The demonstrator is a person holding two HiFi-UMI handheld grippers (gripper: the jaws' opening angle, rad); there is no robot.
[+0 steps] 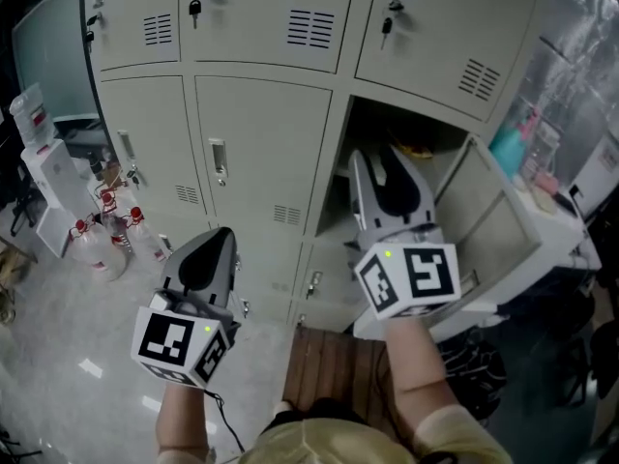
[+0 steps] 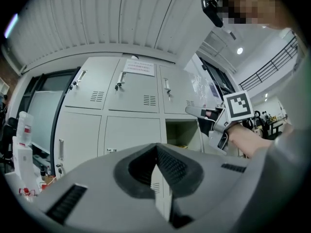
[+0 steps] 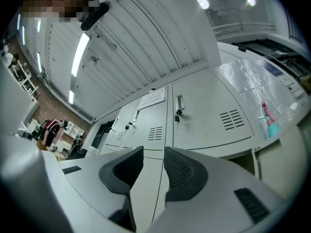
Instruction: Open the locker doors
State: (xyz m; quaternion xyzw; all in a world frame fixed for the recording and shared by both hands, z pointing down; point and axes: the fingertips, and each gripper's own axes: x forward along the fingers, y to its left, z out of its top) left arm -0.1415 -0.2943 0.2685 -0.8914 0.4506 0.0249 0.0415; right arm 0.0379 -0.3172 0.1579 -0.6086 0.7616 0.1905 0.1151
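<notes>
Both tools are held up before the grey lockers (image 1: pixel 261 143), touching none of them — most doors are shut, while one door (image 1: pixel 488 225) at the right of the middle row is swung open on a compartment (image 1: pixel 382 124) where something yellow (image 1: pixel 418 150), hard to make out, is lying. The left tool (image 2: pixel 156 147) is seen with its jaw tips pressed together on nothing; the right tool (image 3: pixel 153 152) is held spread — only locker fronts are seen through its gap.
</notes>
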